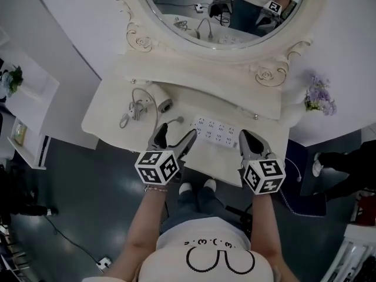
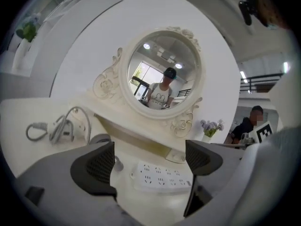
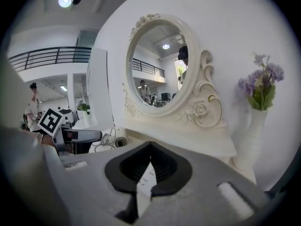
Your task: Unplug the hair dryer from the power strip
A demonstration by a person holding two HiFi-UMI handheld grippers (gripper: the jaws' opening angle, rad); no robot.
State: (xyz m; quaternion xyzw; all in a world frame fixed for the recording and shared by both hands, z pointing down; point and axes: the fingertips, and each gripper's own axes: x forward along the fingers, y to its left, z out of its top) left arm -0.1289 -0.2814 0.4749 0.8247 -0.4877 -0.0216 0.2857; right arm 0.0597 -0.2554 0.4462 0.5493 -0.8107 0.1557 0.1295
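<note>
The white power strip (image 1: 216, 133) lies flat on the cream vanity table (image 1: 106, 116), and its sockets (image 2: 162, 175) show no plug in them. A white hair dryer (image 1: 160, 98) rests at the back left beside its coiled grey cord (image 1: 134, 109). The cord's plug end (image 1: 176, 121) lies on the tabletop just left of the strip. My left gripper (image 1: 174, 138) hovers above that spot with jaws wide open and nothing between them (image 2: 149, 161). To the right of the strip, my right gripper (image 1: 249, 143) is shut and empty (image 3: 149, 166).
An oval mirror (image 1: 223, 10) in an ornate frame stands at the back of the table. A white vase of purple flowers (image 1: 319, 96) is at the right. White shelves (image 1: 23, 98) stand to the left. A seated person (image 2: 247, 126) is in the background.
</note>
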